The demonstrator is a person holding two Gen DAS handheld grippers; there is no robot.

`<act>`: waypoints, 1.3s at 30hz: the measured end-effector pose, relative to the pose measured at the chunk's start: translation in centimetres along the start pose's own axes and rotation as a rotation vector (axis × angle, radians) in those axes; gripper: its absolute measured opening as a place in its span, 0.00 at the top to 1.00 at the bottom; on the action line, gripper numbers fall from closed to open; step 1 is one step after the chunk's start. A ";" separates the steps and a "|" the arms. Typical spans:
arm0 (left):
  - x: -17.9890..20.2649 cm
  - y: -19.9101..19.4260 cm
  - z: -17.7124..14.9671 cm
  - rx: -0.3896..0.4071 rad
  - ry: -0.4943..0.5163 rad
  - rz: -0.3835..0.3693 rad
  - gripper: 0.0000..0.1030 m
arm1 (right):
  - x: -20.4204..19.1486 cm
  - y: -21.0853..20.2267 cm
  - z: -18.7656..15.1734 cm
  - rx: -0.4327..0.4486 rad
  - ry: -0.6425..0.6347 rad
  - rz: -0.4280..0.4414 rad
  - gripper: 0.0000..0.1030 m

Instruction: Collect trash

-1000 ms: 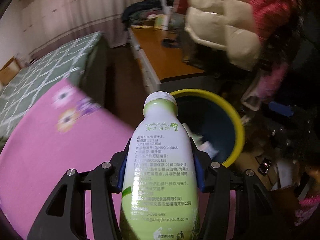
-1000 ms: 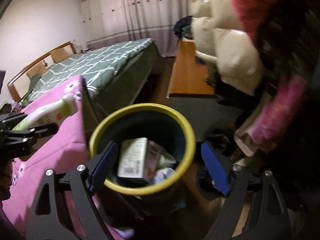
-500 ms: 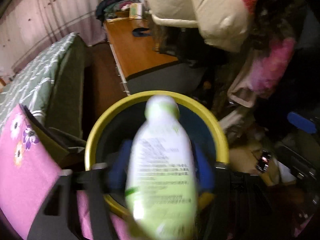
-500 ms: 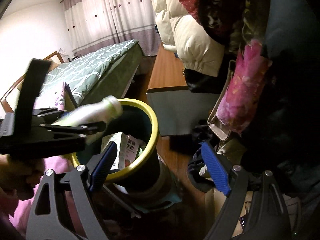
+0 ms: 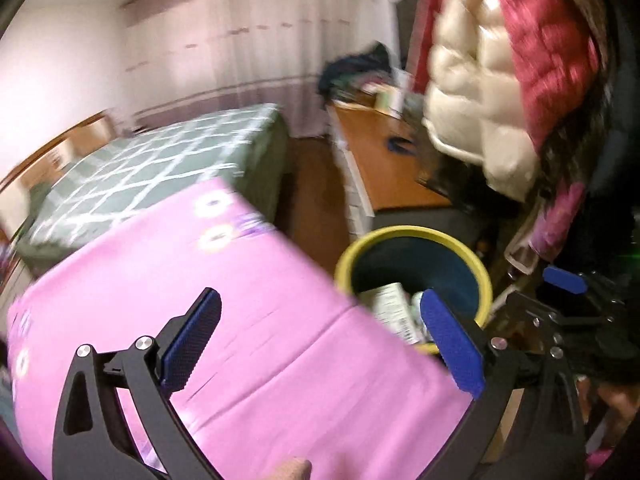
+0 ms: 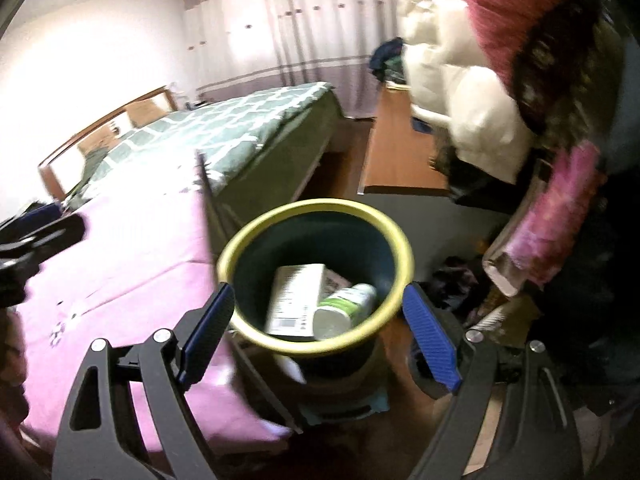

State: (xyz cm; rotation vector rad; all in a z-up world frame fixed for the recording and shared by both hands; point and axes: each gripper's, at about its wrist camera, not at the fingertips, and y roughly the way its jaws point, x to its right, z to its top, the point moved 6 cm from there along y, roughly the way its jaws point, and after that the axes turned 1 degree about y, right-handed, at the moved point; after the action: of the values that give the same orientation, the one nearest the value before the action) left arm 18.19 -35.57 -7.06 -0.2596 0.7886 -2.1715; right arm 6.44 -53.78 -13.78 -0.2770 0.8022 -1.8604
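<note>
A dark bin with a yellow rim (image 6: pixel 256 236) stands on the floor beside the pink-covered surface (image 6: pixel 120 264). Inside it lie the green-and-white bottle (image 6: pixel 344 308) on its side and a white carton (image 6: pixel 296 300). My right gripper (image 6: pixel 318 328) is open and empty, hovering just in front of the bin. My left gripper (image 5: pixel 320 344) is open and empty over the pink cover (image 5: pixel 240 320), left of the bin (image 5: pixel 486 284). The carton (image 5: pixel 390 304) shows in the left wrist view too, and the right gripper (image 5: pixel 564 280) shows at the right edge there.
A bed with a green patterned quilt (image 6: pixel 224 128) lies behind. A wooden desk (image 5: pixel 392 168) stands past the bin. Puffy coats, cream (image 5: pixel 472 92) and red (image 5: pixel 548 40), hang at right. Clutter lies on the floor (image 6: pixel 460 280) right of the bin.
The left gripper carried the bottle over the bin, opened and let it drop in, then pulled back left over the pink cover. The right gripper swung back to face the bin.
</note>
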 end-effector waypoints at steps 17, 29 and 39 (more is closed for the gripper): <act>-13.6 -20.7 -12.2 0.191 -0.385 0.393 0.05 | -12.5 -5.7 -0.7 0.100 -0.253 0.169 0.19; -14.6 -23.0 -16.6 0.158 -0.432 0.451 0.05 | -13.0 -8.5 -1.5 0.138 -0.273 0.175 0.17; -13.7 -23.7 -15.9 0.171 -0.412 0.477 0.05 | -13.1 -9.0 -1.5 0.144 -0.274 0.176 0.17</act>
State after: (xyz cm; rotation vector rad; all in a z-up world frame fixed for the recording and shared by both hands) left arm 5.98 -6.55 -3.97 -0.3736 0.3786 -1.6469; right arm 4.73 -39.47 -6.95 -0.3497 0.4871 -1.6614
